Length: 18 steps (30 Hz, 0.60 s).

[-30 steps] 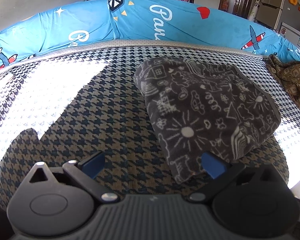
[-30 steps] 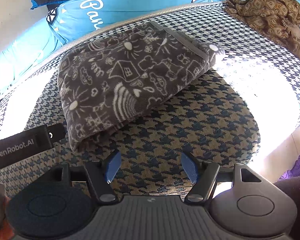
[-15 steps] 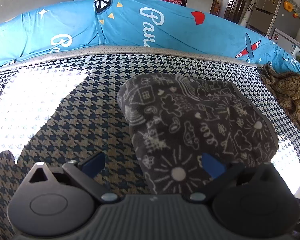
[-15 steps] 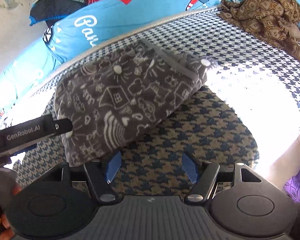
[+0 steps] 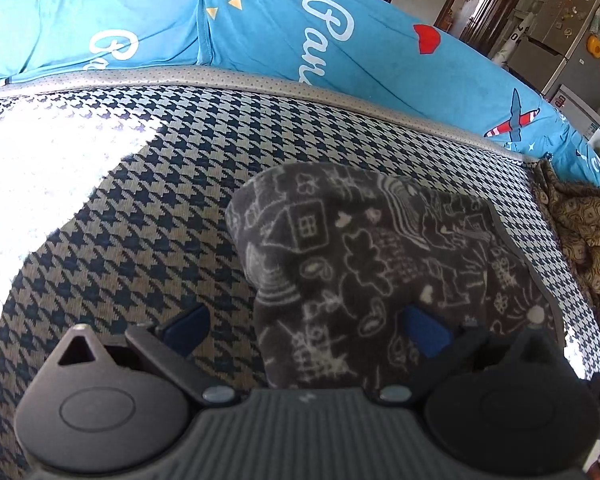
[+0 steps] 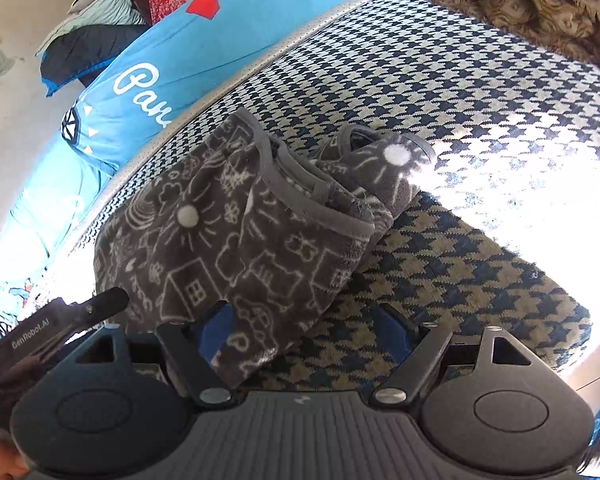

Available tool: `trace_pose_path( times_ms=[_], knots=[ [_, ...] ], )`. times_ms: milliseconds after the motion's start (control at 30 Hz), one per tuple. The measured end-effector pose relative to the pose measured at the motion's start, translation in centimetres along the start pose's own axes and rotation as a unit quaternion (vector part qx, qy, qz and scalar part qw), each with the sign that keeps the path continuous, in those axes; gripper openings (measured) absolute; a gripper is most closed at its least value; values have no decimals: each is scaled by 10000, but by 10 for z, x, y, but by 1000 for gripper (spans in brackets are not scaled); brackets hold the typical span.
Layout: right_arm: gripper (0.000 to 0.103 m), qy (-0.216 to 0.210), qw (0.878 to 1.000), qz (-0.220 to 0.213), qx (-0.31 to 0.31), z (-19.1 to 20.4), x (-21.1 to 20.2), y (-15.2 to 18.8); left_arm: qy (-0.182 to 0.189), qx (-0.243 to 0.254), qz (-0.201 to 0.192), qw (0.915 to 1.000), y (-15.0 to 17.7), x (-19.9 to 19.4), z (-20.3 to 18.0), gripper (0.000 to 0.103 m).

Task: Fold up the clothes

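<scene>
Everything is carried by a bed covered in a houndstooth sheet (image 5: 148, 216), dark blue on cream, half washed out by sunlight. A folded grey fleece blanket (image 5: 364, 264) with white doodles is laid flat on it, near the middle. A crumpled brown patterned cloth (image 5: 580, 236) is left further along the sheet, well apart. The far edge is lined by a blue printed bolster (image 5: 260, 28).

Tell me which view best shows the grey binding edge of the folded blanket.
Right wrist view: the blanket shows its grey binding edge across the top, layers visible. In the left wrist view, only a thin strip of the edge shows along the blanket's right side.
</scene>
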State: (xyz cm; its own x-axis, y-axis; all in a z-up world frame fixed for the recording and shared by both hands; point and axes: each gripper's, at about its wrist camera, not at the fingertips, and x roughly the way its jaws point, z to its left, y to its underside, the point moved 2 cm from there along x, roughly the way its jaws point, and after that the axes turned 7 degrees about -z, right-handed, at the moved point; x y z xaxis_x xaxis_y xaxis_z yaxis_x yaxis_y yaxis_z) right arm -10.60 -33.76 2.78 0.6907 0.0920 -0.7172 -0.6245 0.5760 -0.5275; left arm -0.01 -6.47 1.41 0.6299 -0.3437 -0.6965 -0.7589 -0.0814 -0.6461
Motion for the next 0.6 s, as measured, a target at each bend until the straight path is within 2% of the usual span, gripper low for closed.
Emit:
trace_pose_path(
  times_ms=[233,400,600],
  knots=[
    [81,-129,9983,-52,565,-17,17,-21,224,-180,129,9995,-6,22,6,103],
    [86,-193,9966,113,796,-29,28,-27,394,-326,247,9984,-6,35,11,103],
    [88,-298,9968,31,745,-29,35,-33,598,-515,374,9962,-3,49,13,103]
  ],
)
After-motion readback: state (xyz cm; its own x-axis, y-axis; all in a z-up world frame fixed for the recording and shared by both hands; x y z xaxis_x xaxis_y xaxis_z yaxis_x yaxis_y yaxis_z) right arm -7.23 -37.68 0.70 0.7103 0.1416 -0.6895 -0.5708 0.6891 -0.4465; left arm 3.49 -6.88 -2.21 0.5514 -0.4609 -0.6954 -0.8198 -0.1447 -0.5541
